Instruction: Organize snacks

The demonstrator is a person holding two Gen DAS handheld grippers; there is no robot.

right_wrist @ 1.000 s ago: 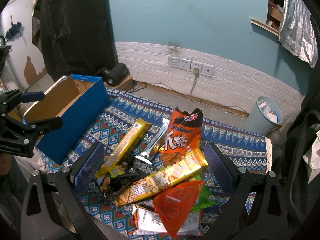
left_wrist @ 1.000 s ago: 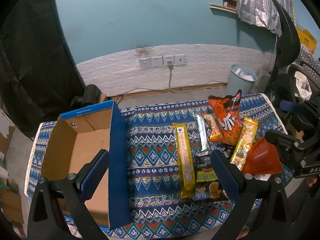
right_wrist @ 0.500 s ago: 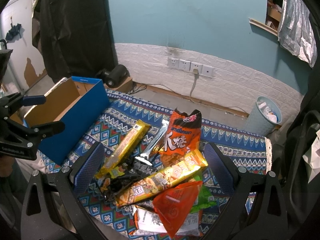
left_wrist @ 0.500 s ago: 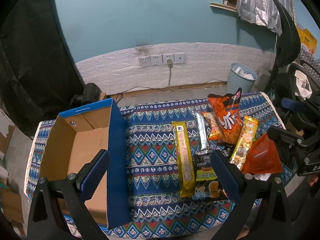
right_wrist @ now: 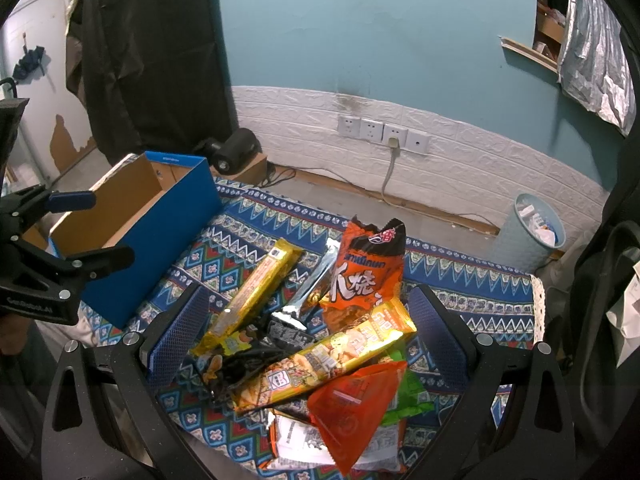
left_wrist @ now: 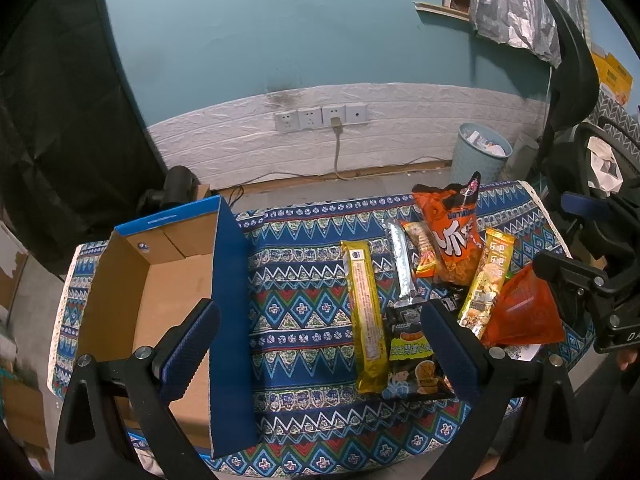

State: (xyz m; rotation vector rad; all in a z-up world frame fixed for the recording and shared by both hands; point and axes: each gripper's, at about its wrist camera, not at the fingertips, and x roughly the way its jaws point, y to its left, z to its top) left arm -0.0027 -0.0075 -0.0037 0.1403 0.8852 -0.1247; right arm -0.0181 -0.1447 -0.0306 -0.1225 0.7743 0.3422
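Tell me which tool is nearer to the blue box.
Left. The left tool hangs over the blue box, one finger above its inside. The right tool is over the snack pile, away from the box.

Below me a table under a patterned cloth (left_wrist: 304, 304) carries everything. On its left end sits an open blue box (left_wrist: 160, 280), cardboard inside, nothing that I can see in it. The snacks lie in a heap on the right end: a long yellow pack (left_wrist: 364, 316) nearest the box, a silver bar (left_wrist: 402, 268) just beside it, a black pack (left_wrist: 412, 360) partly under both, an orange bag (right_wrist: 368, 276) at the back, a gold bar (right_wrist: 332, 360) lying across the pile, an orange pouch (right_wrist: 356, 404) nearest me, over a green pack (right_wrist: 408, 396).
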